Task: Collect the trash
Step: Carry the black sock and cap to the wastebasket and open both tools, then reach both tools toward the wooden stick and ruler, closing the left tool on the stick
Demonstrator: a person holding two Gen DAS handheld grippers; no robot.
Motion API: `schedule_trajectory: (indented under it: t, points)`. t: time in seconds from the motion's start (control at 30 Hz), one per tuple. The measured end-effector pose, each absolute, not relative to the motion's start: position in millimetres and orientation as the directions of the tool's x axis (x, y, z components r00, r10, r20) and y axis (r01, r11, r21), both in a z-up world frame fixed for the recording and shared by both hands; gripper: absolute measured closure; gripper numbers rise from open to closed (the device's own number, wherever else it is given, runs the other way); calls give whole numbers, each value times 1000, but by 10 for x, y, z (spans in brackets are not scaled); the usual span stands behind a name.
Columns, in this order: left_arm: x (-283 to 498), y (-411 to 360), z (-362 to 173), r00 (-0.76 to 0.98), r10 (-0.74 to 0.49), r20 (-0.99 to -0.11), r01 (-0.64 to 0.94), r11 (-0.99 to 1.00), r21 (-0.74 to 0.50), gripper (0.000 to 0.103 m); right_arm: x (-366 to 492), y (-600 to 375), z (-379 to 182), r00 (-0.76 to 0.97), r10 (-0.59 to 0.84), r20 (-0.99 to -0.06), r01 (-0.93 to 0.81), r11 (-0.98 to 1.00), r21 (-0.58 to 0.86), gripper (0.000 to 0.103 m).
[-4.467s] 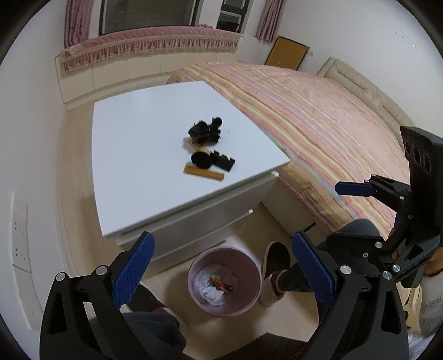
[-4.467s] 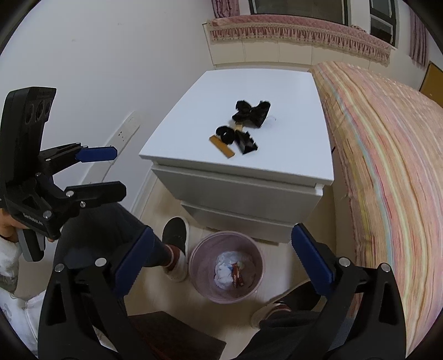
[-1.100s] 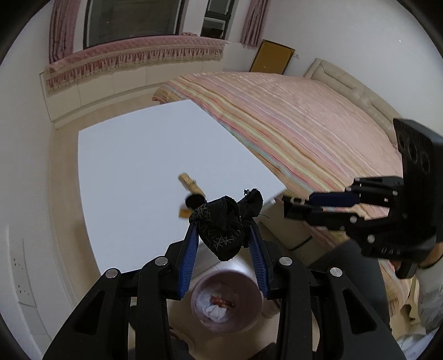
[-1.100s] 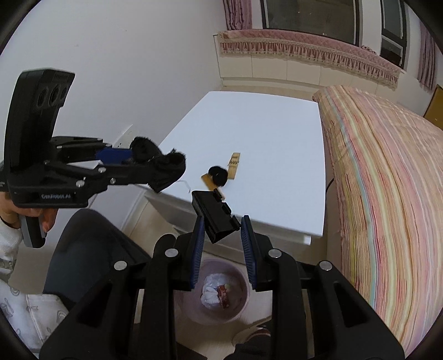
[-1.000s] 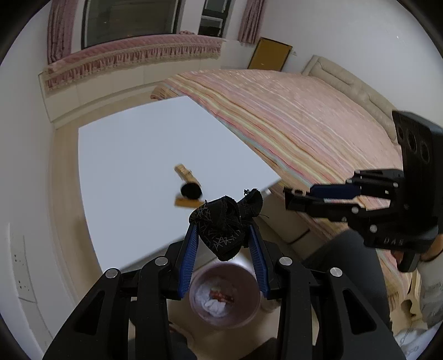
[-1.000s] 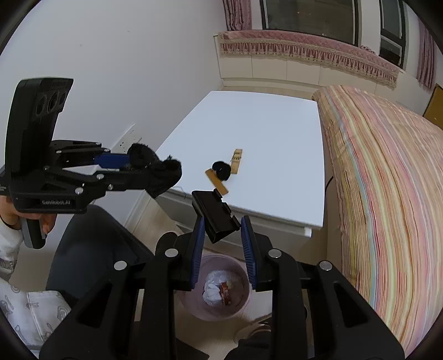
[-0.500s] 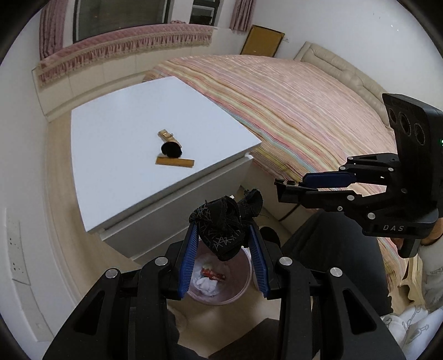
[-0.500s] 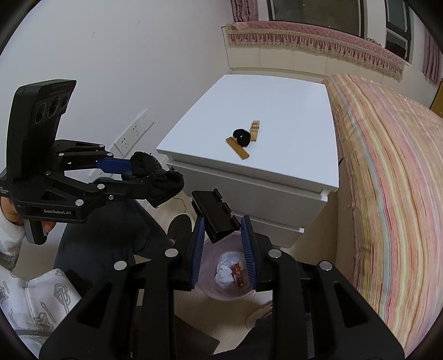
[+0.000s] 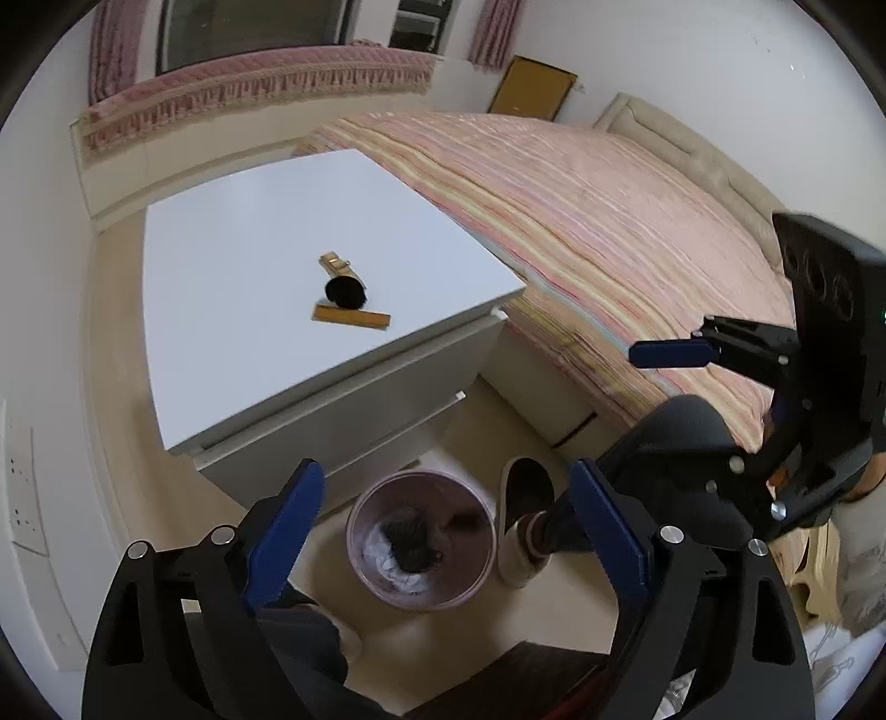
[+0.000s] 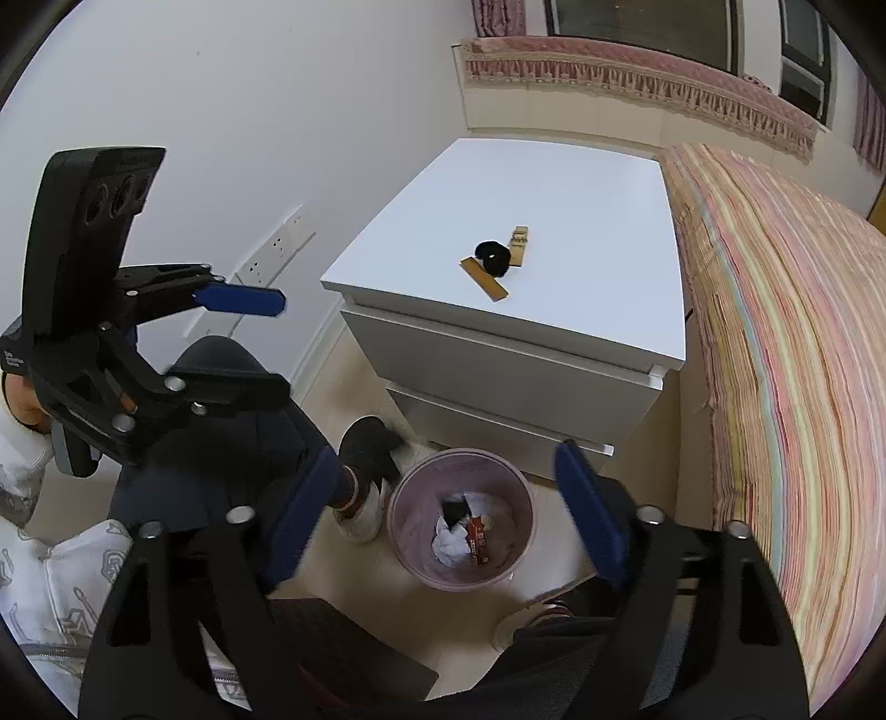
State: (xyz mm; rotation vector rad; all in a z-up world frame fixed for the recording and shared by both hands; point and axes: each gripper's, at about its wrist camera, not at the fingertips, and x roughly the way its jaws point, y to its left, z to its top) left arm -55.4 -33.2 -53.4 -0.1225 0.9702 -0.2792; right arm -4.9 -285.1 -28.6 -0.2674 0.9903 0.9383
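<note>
Left tongs (image 9: pixel 443 509) are seen opening, nothing between them. The pink bin (image 9: pixel 360 531) on the floor holds black trash (image 9: pixel 412 545). Right tongs (image 10: pixel 448 490) are opening too, empty; wooden strips (image 10: pixel 487 282) are left on the table (image 10: pixel 581 183).

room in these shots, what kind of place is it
A bedroom, most likely: a bed with a striped pink cover, a white drawer unit beside it, and a curtained window. A small bin stands on the floor.
</note>
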Motion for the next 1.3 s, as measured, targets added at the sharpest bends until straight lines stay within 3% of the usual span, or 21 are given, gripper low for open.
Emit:
schedule_trajectory:
  t: [0.13,0.77,1.3]
  points:
    - [-562,-271,-522,552,-273,-788,148,962,-229,8,-49,-2843,-311,207,547,-811,-778,595,202,13]
    - [-354,-110,-476,558,-264,-786,104,963,-249,8,56,-2724,-338,206,551,-809,-781,591,203,10]
    - [646,77,-580,535,-250,-807,42,962,-270,8,621,-2272,-363,215,579,-787,-811,555,187,10]
